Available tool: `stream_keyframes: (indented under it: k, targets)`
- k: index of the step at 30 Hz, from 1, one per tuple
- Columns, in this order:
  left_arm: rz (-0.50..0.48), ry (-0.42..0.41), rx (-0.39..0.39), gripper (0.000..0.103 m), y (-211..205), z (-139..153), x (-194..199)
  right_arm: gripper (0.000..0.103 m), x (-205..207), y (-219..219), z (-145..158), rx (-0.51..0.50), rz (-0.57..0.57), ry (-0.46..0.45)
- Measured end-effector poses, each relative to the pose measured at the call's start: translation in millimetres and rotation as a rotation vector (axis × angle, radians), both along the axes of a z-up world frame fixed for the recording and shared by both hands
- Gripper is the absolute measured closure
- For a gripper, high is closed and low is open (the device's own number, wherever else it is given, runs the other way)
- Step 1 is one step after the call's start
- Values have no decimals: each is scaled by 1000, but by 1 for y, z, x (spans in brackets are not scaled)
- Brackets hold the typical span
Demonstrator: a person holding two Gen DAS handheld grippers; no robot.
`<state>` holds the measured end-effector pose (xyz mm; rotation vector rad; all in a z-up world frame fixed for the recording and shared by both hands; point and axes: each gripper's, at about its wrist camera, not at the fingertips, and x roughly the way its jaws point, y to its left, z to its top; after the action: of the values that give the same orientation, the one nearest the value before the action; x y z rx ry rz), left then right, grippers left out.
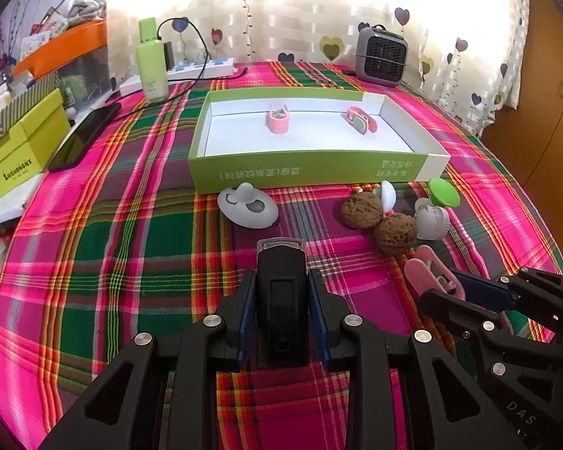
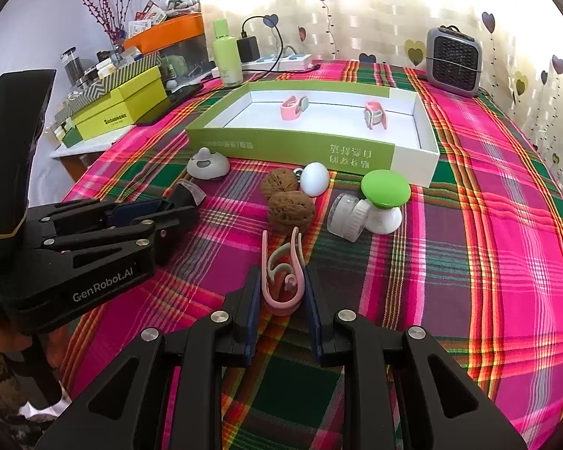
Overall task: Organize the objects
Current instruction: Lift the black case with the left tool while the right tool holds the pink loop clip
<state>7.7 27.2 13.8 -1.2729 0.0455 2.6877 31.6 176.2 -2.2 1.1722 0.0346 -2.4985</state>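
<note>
The green-sided tray is the landmark, with two pink items already inside. Just in front of it lie two walnuts, a white egg and a green-capped piece. The left hand-held gripper is clamped on a black clip-like object; the right hand-held gripper is closed on a springy pink clip. Judging by its thin arms, the pink clip could twist or slip free, and swinging toward the tray might knock the walnuts rolling.

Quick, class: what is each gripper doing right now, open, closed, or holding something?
Left gripper: closed on a black clip.
Right gripper: closed on a pink clip.
</note>
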Motion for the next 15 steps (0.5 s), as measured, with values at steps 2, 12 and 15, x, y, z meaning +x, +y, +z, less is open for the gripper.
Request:
stream_keyframes:
  k: [2,12,15]
  targets:
    - [-2,5,0,78,1,2,2,80,1,0,1,-3,3,4]
    - [-7,25,7,78,1,11,6,80,4,-2,8,-10,0,27]
    - [-9,30,10,78,2,13,6,80,4,-4,10,-11,3,33]
